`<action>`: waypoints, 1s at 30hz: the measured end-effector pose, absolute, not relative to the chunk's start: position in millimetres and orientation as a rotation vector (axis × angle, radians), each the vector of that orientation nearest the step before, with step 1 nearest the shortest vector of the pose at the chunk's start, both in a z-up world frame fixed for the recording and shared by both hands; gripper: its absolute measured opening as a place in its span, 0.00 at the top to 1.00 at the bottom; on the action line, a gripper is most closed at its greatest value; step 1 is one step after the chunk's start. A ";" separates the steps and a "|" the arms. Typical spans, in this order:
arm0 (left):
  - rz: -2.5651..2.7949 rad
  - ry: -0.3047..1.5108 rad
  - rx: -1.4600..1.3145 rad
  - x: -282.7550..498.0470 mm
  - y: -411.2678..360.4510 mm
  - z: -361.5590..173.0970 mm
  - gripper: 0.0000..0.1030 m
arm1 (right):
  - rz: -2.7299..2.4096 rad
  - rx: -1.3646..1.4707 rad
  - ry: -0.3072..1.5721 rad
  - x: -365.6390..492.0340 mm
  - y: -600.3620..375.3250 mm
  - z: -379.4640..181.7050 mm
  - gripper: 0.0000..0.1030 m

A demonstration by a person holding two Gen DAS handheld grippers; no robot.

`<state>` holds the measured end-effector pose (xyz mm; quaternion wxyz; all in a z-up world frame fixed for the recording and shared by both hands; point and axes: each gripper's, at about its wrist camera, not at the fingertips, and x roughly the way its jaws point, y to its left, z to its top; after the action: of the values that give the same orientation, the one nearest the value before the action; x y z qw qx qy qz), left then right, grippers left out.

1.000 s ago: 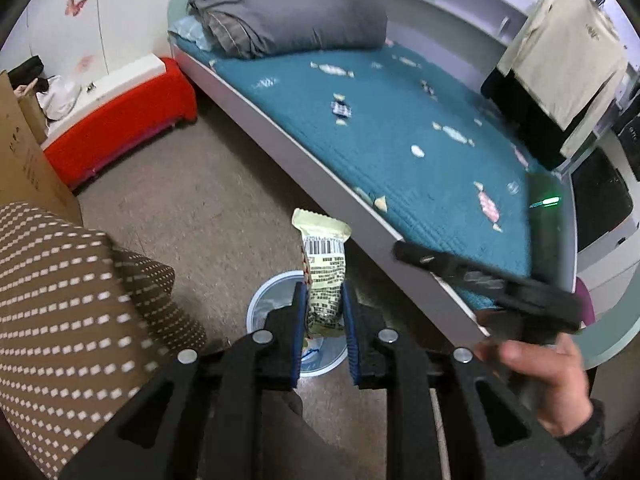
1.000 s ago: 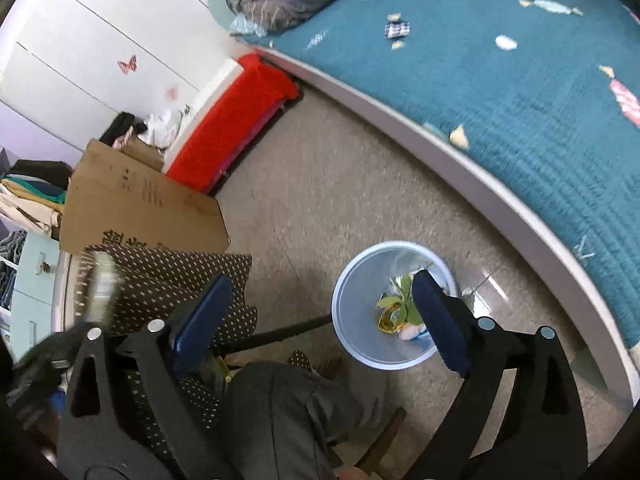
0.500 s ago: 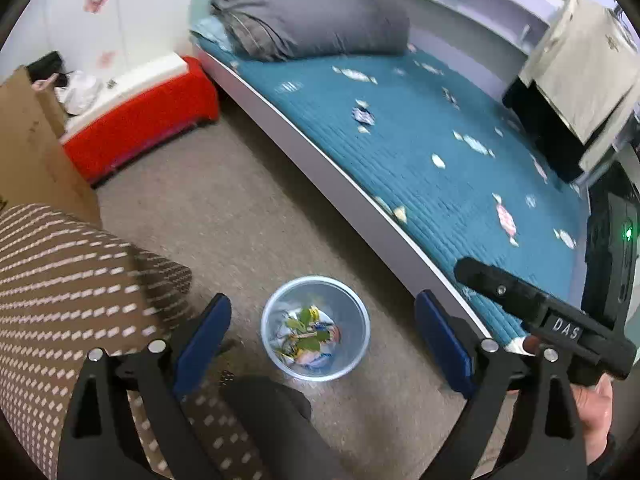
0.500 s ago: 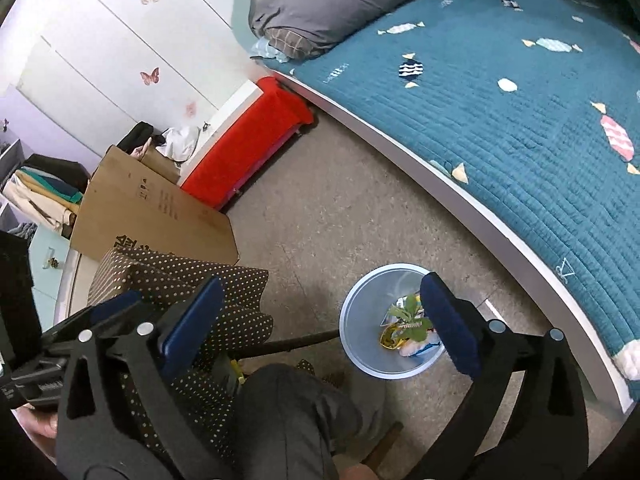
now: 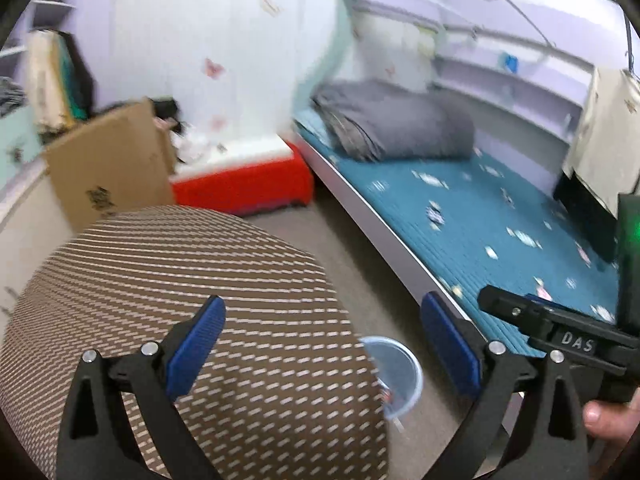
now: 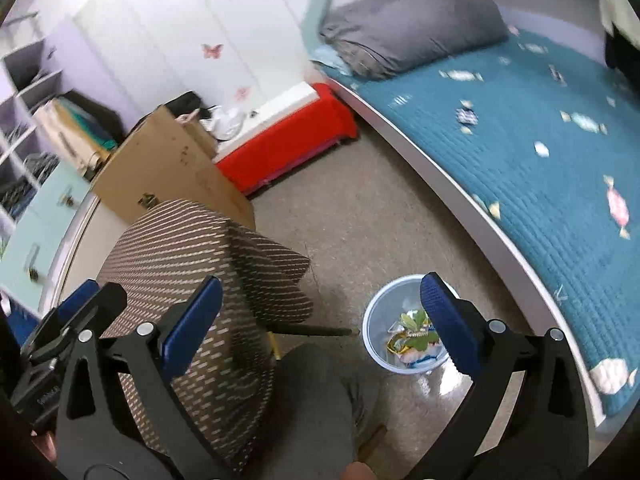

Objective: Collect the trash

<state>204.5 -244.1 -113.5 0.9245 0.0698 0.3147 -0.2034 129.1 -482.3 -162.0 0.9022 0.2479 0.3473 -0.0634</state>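
Observation:
A clear blue bin [image 6: 374, 322] stands on the floor by the bed, with wrappers [image 6: 412, 332] inside it. In the left wrist view the bin [image 5: 402, 364] is half hidden behind a brown dotted chair cushion [image 5: 180, 280]. My left gripper [image 5: 322, 300] hangs above cushion and floor, its jaws opening, nothing between them. My right gripper [image 6: 320, 280] is open and empty, high over the bin. Candy wrappers [image 6: 618, 210] lie scattered on the teal bed cover [image 6: 540, 200]. The right gripper's body [image 5: 560, 332] shows at the left view's right edge.
The dotted chair [image 6: 172, 256] fills the lower left. A cardboard box [image 6: 168, 168] and a red bench [image 6: 288, 140] stand against the wall. A grey folded quilt [image 6: 408, 24] lies at the bed's head. A person's grey trouser leg [image 6: 316, 400] is below.
The left gripper let go of the snack wrapper over the bin and opened wide. Both grippers rose, and the left view swung up towards the chair and wall.

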 end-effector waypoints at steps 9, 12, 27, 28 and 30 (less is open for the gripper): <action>-0.252 0.457 0.108 131.6 -171.8 -60.7 0.05 | -0.099 0.340 0.557 76.1 -410.0 -89.6 0.06; -0.228 0.428 0.081 112.4 -148.5 -41.7 0.05 | -0.104 0.296 0.503 58.7 -389.4 -69.5 0.06; -0.163 0.316 0.030 47.0 -95.1 -0.4 0.05 | -0.138 0.120 0.314 -2.1 -319.9 -12.7 0.06; -0.159 0.312 0.024 45.8 -93.3 0.5 0.05 | -0.136 0.115 0.310 -2.8 -317.4 -11.7 0.06; -0.151 0.304 0.010 41.0 -86.7 3.6 0.05 | -0.131 0.105 0.304 -5.1 -311.5 -10.6 0.06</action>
<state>41.0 -86.7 3.6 0.9856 0.0052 0.1513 -0.0750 -5.1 -311.5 -10.6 0.9849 0.0524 0.1513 -0.0651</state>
